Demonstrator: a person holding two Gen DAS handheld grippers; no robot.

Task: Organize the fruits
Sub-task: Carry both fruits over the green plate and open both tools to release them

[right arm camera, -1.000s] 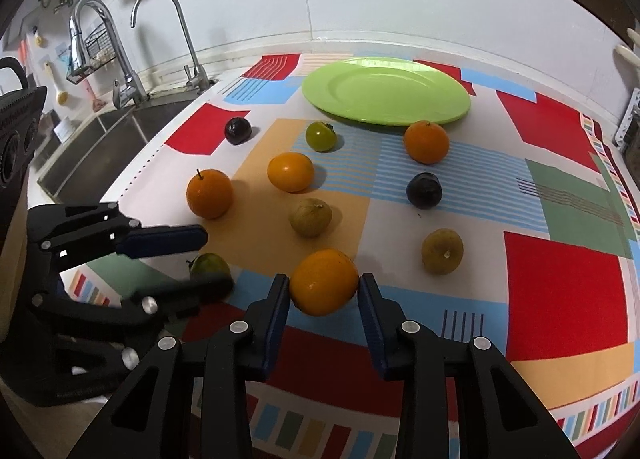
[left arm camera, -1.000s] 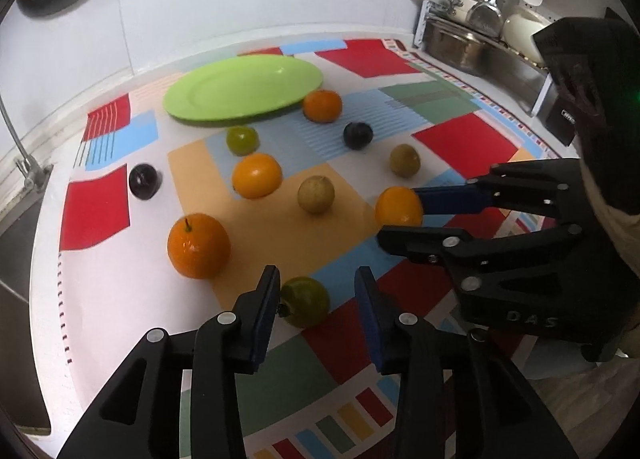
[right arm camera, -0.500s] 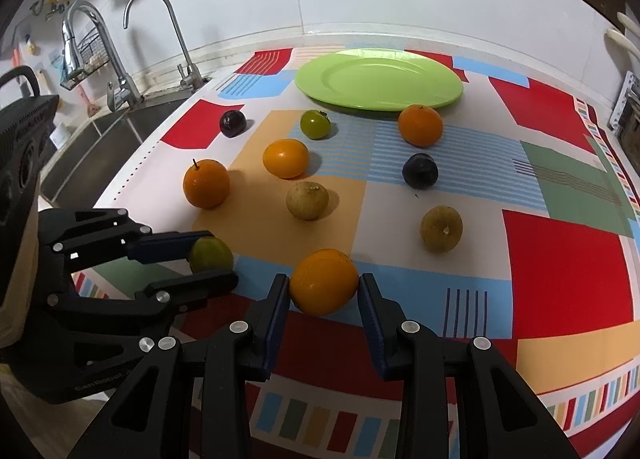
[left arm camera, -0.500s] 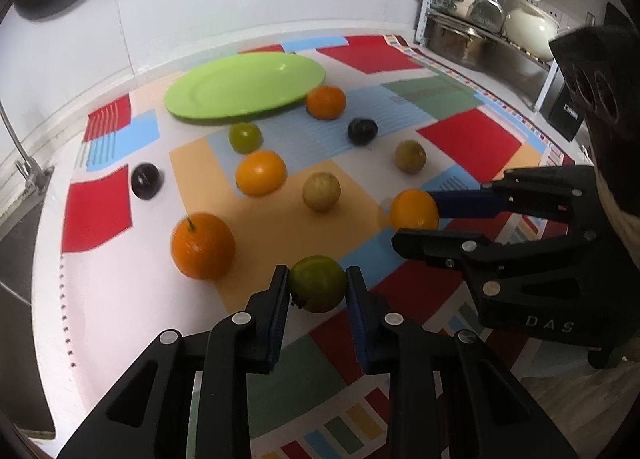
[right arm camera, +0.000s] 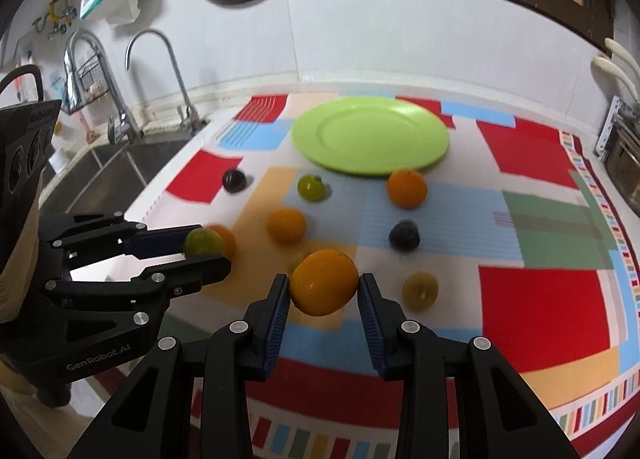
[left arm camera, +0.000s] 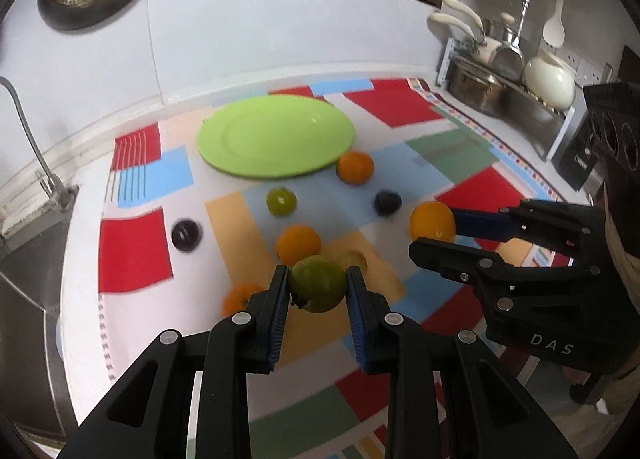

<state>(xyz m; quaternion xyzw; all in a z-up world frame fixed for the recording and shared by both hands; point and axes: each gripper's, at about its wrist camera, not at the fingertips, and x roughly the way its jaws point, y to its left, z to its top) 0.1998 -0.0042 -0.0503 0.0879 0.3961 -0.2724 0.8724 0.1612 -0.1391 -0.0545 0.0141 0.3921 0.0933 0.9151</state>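
Observation:
My left gripper is shut on a green fruit and holds it above the patterned cloth; it also shows in the right wrist view. My right gripper is shut on an orange fruit, also lifted; it shows at the right of the left wrist view. An empty green plate lies at the back of the cloth. Loose fruits remain between plate and grippers: oranges, a small green one, dark plums and a yellowish one.
A sink with taps lies to the left of the cloth. A dish rack with pots stands at the back right. The white wall runs close behind the plate.
My left gripper closed on the green fruit and lifted it off the cloth. Both grippers have risen and moved forward toward the plate, each carrying its fruit.

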